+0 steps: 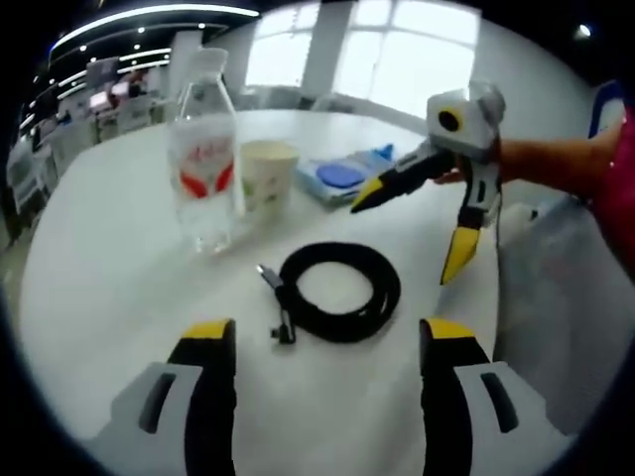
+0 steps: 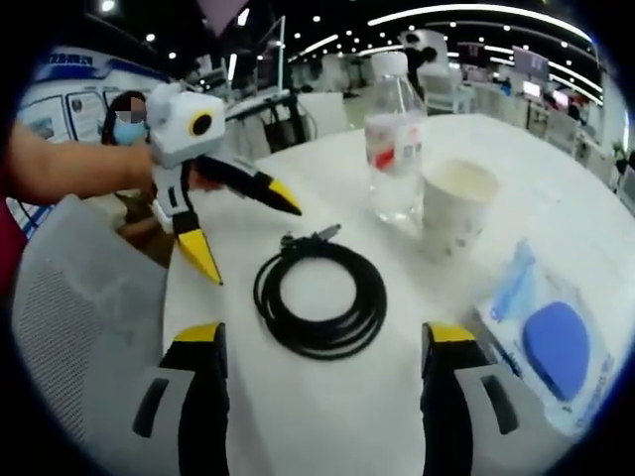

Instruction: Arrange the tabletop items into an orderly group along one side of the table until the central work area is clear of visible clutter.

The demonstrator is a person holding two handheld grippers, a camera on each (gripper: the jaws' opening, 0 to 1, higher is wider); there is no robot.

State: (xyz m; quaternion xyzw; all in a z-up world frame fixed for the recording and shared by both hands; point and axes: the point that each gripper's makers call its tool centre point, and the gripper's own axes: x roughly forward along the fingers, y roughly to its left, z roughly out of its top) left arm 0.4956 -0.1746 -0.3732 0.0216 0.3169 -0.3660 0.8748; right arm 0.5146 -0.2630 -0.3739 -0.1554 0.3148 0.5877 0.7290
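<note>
— Where does the black cable coil [image 1: 340, 293] lie?

— Flat on the white table [image 1: 109, 288], between the two grippers and touched by neither. In the left gripper view its plug ends point toward the water bottle [image 1: 204, 149]; in the right gripper view the coil [image 2: 319, 297] sits just ahead of that gripper's own jaws.

— And the rest of the items?

— The bottle stands upright with a paper cup [image 1: 268, 174] just beside it, and a clear packet with a blue pad [image 1: 347, 176] lies beyond the cup (flat, near the table's far edge). The right gripper view puts the packet [image 2: 551, 342] close at its right, with the cup [image 2: 456, 208] and bottle [image 2: 395, 139] farther off.

— How do the jaws stand?

— Both pairs are spread wide, holding nothing. The left gripper [image 1: 327, 397] sees the right gripper [image 1: 417, 223] hovering above the table, yellow tips apart, a hand [image 1: 466, 174] behind it. The right gripper [image 2: 322, 392] in turn sees the left one [image 2: 248, 233] over the table's edge, and a grey chair back [image 2: 79, 317] below it, plus a seated person [image 2: 127, 119] in the background.
</note>
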